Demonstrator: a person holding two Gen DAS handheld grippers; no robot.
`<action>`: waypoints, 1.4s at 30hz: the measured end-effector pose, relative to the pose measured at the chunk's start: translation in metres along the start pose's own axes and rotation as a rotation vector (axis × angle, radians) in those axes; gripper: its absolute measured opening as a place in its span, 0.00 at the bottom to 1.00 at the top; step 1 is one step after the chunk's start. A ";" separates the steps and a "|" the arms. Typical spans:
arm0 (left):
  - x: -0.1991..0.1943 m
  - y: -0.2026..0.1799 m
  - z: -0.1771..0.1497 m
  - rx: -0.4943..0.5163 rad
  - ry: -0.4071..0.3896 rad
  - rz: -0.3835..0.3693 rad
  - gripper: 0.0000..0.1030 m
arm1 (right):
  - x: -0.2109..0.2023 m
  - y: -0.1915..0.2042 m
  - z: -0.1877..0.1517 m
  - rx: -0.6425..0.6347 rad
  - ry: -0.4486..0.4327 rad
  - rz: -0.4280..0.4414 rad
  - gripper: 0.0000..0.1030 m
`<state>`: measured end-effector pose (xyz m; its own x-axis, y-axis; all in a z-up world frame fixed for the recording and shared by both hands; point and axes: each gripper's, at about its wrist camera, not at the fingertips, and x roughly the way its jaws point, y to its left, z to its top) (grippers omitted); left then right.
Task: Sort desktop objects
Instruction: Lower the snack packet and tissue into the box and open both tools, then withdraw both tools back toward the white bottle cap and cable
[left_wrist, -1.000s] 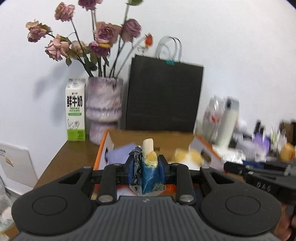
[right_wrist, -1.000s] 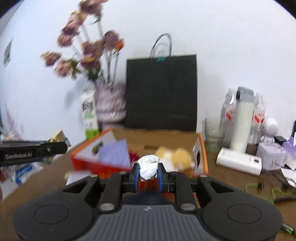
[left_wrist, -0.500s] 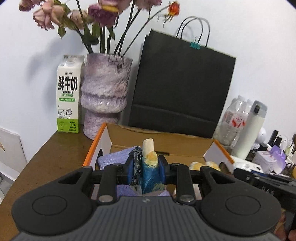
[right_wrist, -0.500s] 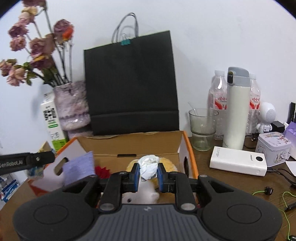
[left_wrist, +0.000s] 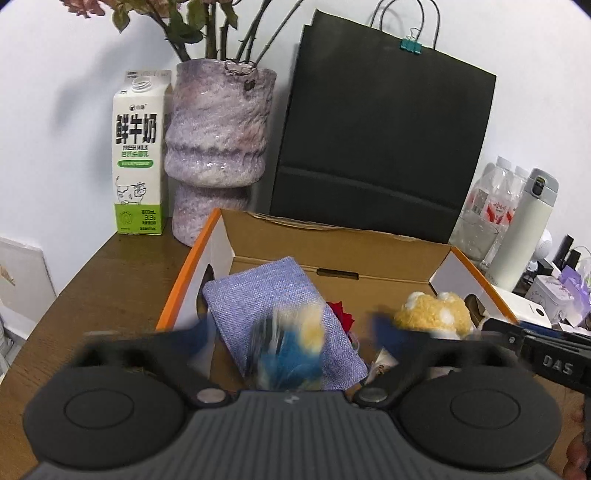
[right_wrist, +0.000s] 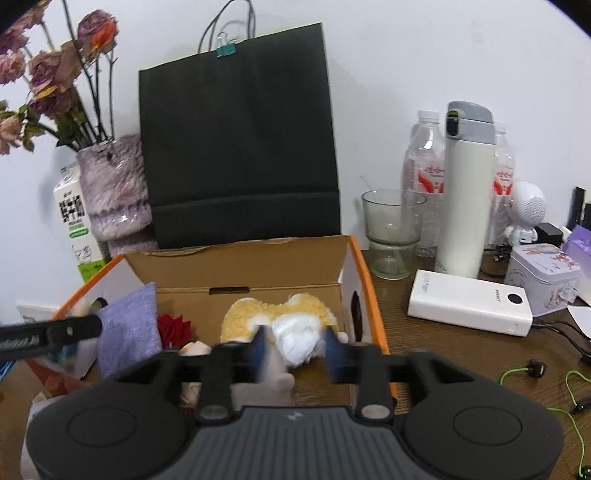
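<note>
An open orange cardboard box (left_wrist: 325, 243) (right_wrist: 364, 280) stands on the wooden desk. Inside lie a purple cloth pouch (left_wrist: 273, 295) (right_wrist: 127, 328), a red flower (right_wrist: 175, 328) and a yellow plush toy (left_wrist: 432, 314) (right_wrist: 243, 314). My left gripper (left_wrist: 291, 343) hangs over the box with its jaws wide apart; a blue and yellow toy (left_wrist: 291, 350) is blurred between them, free of the pads. My right gripper (right_wrist: 295, 350) is over the box too, jaws apart, with a crumpled white paper ball (right_wrist: 297, 339) loose between them.
Behind the box stand a black paper bag (left_wrist: 380, 147), a purple vase (left_wrist: 218, 147) with dried roses and a milk carton (left_wrist: 138, 155). To the right are a glass (right_wrist: 391, 236), a white flask (right_wrist: 465, 192), water bottles, a white power bank (right_wrist: 469, 302), a tin and cables.
Both grippers moved forward over the box and opened. The blue and yellow toy and the white paper ball were let go and are blurred in motion.
</note>
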<state>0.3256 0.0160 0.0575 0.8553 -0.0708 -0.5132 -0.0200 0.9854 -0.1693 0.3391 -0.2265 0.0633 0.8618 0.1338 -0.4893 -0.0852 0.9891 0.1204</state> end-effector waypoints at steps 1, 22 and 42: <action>-0.001 0.000 0.000 -0.004 -0.007 0.006 1.00 | -0.002 0.000 0.001 0.000 -0.014 -0.003 0.94; -0.033 -0.007 0.005 0.027 -0.058 0.027 1.00 | -0.018 0.018 -0.005 -0.077 -0.021 0.005 1.00; -0.141 0.058 -0.062 0.050 -0.023 0.075 1.00 | -0.123 0.031 -0.073 -0.152 0.012 0.057 1.00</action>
<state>0.1718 0.0739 0.0683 0.8641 0.0064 -0.5032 -0.0590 0.9943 -0.0886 0.1940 -0.2075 0.0639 0.8473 0.1895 -0.4961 -0.2089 0.9778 0.0167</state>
